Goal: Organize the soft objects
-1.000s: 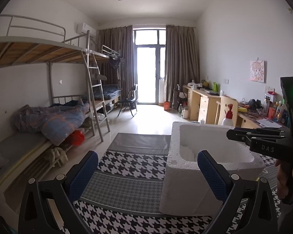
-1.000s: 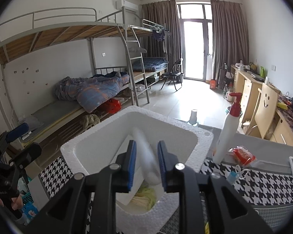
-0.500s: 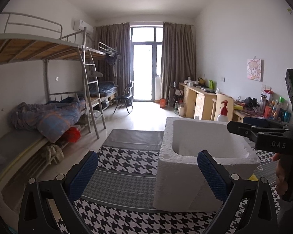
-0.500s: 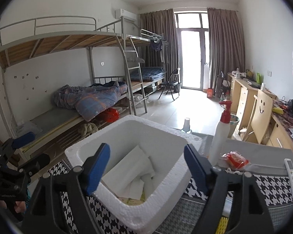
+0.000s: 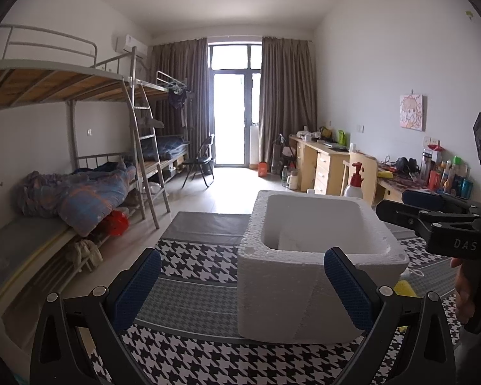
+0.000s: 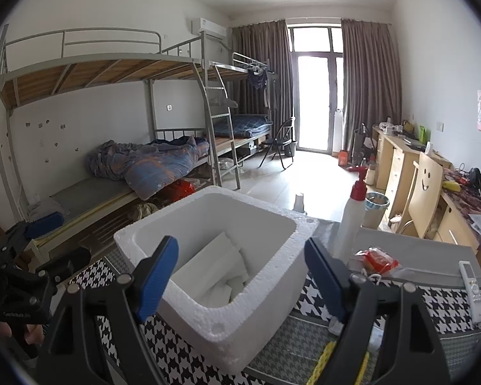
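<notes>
Right gripper [image 6: 240, 276] stands over the near rim of the white foam box [image 6: 259, 314], jaws spread wide with nothing between them — released. Left gripper [image 5: 242, 285] is likewise spread and empty, held back at the box's near side, apparently waiting its turn. Inside the box lie folded white soft items [image 6: 218, 269], resting on the floor of the container. Beyond it on the houndstooth mat [image 6: 449, 301] wait a red packet [image 6: 378, 261] and a pump bottle [image 6: 349, 224] — presumably not yet sorted.
</notes>
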Available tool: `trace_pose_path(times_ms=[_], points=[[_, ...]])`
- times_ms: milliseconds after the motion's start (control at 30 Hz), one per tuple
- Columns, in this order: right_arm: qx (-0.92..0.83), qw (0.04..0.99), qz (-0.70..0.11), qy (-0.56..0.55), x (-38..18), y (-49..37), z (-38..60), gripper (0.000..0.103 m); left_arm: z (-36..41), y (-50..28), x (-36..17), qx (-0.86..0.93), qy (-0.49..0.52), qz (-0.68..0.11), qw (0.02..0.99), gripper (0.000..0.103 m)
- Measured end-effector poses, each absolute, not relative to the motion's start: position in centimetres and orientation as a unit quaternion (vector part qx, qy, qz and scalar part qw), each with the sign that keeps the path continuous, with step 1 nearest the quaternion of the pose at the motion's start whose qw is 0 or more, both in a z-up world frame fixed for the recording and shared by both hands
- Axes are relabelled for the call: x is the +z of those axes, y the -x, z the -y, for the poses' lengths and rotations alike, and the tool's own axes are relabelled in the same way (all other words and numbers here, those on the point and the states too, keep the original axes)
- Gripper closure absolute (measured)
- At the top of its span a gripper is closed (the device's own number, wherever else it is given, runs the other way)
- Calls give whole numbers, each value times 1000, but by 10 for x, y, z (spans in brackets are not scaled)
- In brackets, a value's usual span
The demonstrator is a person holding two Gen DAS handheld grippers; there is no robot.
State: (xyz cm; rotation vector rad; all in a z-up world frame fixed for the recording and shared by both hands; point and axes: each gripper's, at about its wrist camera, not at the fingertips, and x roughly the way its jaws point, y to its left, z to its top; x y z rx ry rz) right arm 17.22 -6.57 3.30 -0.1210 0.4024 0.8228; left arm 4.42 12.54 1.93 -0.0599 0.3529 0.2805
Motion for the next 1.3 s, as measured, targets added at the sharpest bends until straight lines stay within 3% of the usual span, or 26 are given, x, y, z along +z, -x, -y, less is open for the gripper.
trace_pose_path(times_ms=[467,1300], points=[[383,906,-173,59,30,-159,91,7,-118,-43,17,136,38,-173,975,1],[382,906,-176,49,8,-145,120,7,-92,-31,11,105,35,-158,981,1]])
